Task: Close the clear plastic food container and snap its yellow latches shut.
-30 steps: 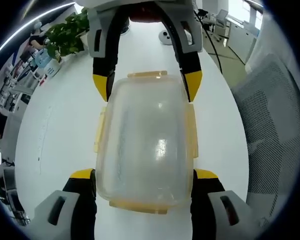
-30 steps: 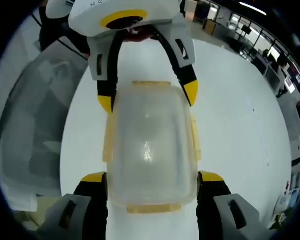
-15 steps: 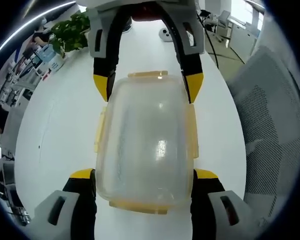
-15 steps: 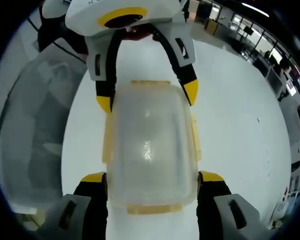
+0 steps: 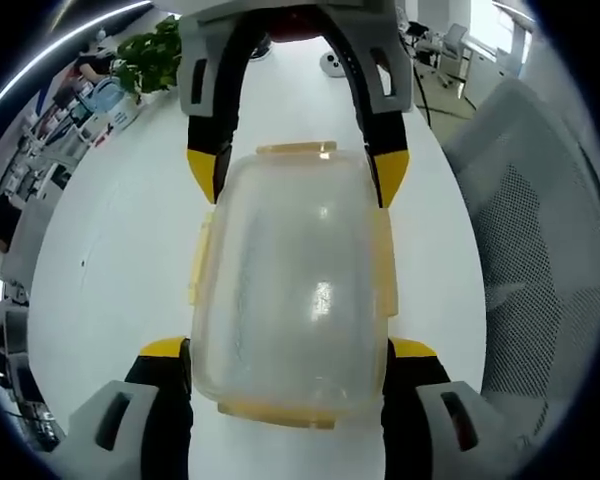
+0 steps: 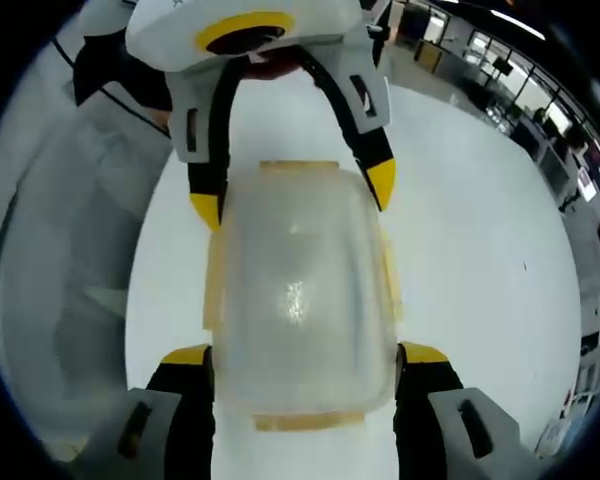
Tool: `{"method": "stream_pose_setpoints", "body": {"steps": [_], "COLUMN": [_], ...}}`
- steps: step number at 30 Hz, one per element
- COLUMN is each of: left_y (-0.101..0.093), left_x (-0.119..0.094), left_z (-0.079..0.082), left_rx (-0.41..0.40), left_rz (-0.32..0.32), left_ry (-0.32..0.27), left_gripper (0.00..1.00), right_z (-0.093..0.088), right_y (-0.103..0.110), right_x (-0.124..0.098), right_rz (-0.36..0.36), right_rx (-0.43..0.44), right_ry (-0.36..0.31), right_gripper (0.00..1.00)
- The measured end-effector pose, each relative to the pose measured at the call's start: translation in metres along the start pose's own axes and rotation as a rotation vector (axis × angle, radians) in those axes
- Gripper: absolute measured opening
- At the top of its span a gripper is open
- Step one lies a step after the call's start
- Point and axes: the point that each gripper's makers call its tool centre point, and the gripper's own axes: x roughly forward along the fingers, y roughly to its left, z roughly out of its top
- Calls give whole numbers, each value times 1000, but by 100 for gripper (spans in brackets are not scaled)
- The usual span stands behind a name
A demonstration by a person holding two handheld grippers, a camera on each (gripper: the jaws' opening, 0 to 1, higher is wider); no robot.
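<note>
White counter (image 5: 110,250) spread wide beneath everything, curved by the lens, with a grey mesh office chair (image 5: 540,230) just off its edge and a potted green plant (image 5: 152,58) at its far end in the left gripper view. Clear plastic food container (image 5: 290,280) lying on the counter between both tools, lid on, frosted and glinting under the ceiling light. Left hand-held gripper (image 5: 288,348) spread about as wide as the container, black arms with yellow tips pressed to the two long sides at the near end, so clamped on the box. Right hand-held gripper (image 6: 302,354) set likewise in the right gripper view, jaws touching the sides of the container (image 6: 298,290) at its own near end; the same tool seen from the left gripper view at the far end (image 5: 295,170), yellow tips against the far corners. Yellow latches (image 5: 384,262) lying flat along the long sides and at the ends; whether snapped home cannot be told.
</note>
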Motion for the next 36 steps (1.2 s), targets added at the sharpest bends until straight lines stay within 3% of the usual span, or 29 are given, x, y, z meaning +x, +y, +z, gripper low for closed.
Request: {"method": "stream_pose_setpoints", "body": {"steps": [27, 36], "left_y": [0, -1], "left_x": [-20, -19], "left_z": [-49, -49], "left_rx": [-10, -14], "left_rz": [1, -7], "left_ry": [7, 14], "left_gripper": [80, 81], "right_z": [50, 50], "right_y": [6, 6], "right_x": [24, 25], "right_rz": [12, 13], "right_rx": [-6, -7], "right_ry": [7, -5], "right_gripper": [75, 75]}}
